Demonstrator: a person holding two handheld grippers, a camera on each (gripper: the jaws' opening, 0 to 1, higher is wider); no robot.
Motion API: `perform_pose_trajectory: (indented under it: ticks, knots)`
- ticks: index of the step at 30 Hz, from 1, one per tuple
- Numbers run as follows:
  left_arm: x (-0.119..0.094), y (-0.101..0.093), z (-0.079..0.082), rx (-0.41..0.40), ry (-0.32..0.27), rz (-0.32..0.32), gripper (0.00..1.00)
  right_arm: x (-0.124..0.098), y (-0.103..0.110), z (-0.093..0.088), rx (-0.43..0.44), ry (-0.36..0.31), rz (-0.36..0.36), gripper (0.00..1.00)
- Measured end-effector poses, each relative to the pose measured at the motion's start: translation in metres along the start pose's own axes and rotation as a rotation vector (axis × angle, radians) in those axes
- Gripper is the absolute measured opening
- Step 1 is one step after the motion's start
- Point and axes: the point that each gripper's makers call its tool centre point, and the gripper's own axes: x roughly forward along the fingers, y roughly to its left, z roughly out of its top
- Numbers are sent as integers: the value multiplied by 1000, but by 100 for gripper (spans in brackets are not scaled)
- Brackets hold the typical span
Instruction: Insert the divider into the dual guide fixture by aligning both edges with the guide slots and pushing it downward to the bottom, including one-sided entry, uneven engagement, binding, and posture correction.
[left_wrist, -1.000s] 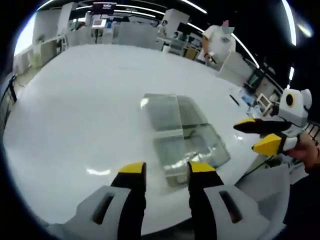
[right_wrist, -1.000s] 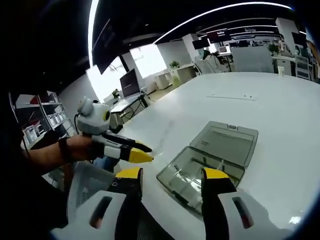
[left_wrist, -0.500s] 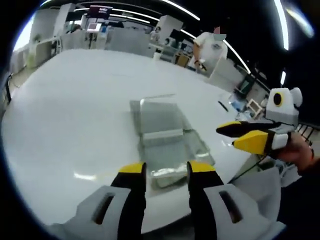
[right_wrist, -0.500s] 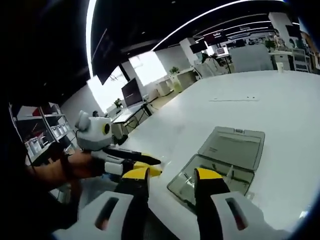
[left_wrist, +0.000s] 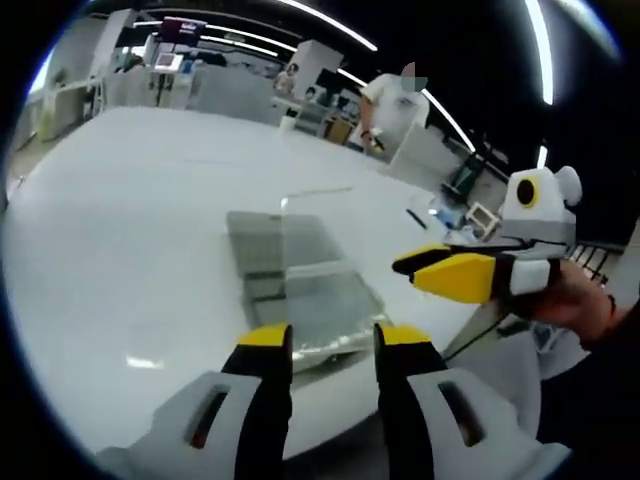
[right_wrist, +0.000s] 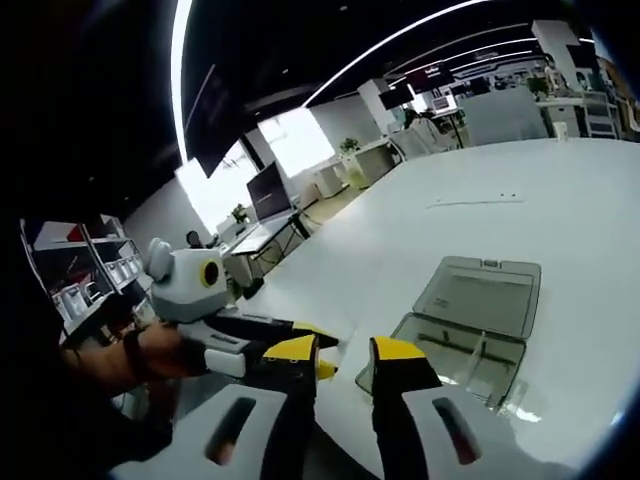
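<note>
Left gripper view: left tongs (left_wrist: 328, 337) apart above clear box (left_wrist: 300, 290); right tongs (right_wrist: 345, 348) apart, nothing between them.

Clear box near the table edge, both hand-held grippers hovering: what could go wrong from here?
1. The clear box lies open near the white table's edge; a sideways push could slide it off.
2. Neither the left hand-held gripper nor the right hand-held gripper holds anything, so the box is unbraced and may shift on contact.
3. The two grippers are close together, so they could collide on approach.
</note>
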Motion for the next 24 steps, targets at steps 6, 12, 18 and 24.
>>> perform_pose_trajectory:
  ticks: [6, 12, 18, 24]
  knots:
    - [-3, -10, 2, 10, -25, -61, 31, 4, -1, 1, 23, -9, -44, 12]
    - [0, -17, 6, 26, -45, -94, 31, 6, -4, 3, 54, -12, -60, 7]
    - [7, -25, 7, 43, -48, -122, 31, 3, -11, 5, 88, -27, -75, 6]
    - [11, -36, 5, 46, -51, -151, 31, 0, -15, 5, 123, -27, -77, 3]
